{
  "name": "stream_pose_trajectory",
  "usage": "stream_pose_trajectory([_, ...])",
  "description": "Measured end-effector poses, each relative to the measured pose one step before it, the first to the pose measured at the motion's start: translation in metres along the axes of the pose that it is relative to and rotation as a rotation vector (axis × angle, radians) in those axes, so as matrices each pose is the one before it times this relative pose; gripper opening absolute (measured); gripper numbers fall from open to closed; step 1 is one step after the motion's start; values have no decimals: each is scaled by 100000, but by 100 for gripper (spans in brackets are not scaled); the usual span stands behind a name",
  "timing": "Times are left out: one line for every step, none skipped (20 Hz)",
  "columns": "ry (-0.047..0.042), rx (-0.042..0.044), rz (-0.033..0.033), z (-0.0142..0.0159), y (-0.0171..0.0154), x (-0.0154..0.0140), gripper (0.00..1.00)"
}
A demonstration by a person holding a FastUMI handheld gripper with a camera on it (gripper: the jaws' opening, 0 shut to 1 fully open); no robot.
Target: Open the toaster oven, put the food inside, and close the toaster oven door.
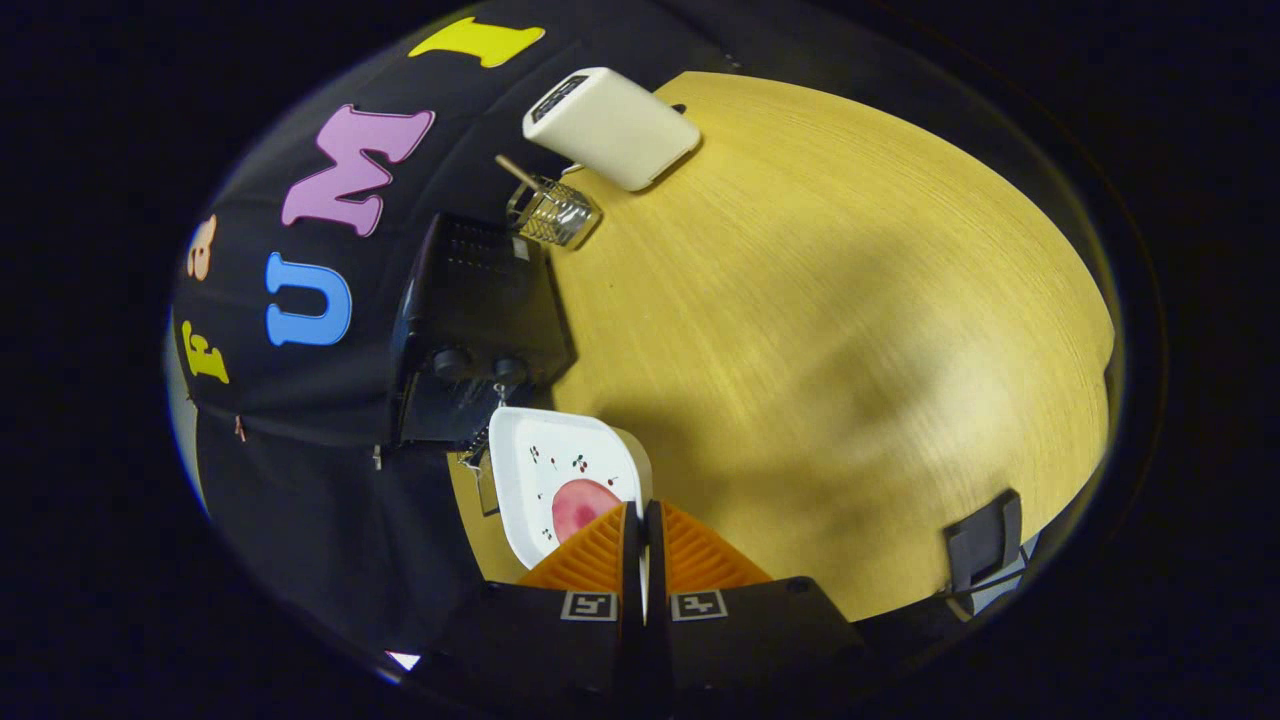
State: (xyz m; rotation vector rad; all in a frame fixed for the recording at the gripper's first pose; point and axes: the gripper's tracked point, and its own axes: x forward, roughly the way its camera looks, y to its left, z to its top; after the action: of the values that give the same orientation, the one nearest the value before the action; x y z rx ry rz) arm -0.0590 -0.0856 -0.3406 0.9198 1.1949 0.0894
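My gripper [642,508] is shut on the near rim of a white square plate [530,450], and a thin strip of that rim shows between the two fingers. A round pink piece of food [578,505] lies on the plate just ahead of the fingertips, partly hidden by one finger. The plate is held tilted right in front of the black toaster oven [470,300], below its two knobs [480,365]. A bit of wire rack [475,450] shows at the plate's far edge. Whether the oven door is open I cannot tell.
The wooden table [820,330] stretches out beside the oven. Beyond the oven stand a wire holder with a stick in it [552,210] and a cream white appliance [610,125]. A black clamp [985,540] grips the table's near edge.
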Motion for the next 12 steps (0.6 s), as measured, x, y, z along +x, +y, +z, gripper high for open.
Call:
stream_pose_trajectory([19, -442, 1046, -920, 1457, -199, 5])
stream_pose_trajectory([-90, -846, 489, -903, 1179, -25, 5])
stream_pose_trajectory([-211, -844, 141, -958, 1024, 264, 5])
stream_pose_trajectory([-116, -481, 203, -933, 1012, 372, 5])
stream_pose_trajectory([321, -390, 620, -791, 926, 235, 5])
stream_pose_trajectory([309, 125, 632, -826, 1027, 619, 5])
stream_pose_trajectory([333, 635, 611, -819, 1172, 660, 5])
stream_pose_trajectory([201, 1000, 539, -825, 1146, 900, 5])
stream_pose_trajectory([90, 1229, 372, -720, 1068, 999, 5])
stream_pose_trajectory([-271, 1460, 421, -797, 1322, 1035, 5])
stream_pose_trajectory([-396, 1198, 251, -479, 986, 834, 5])
stream_pose_trajectory([-620, 706, 33, -314, 848, 853, 5])
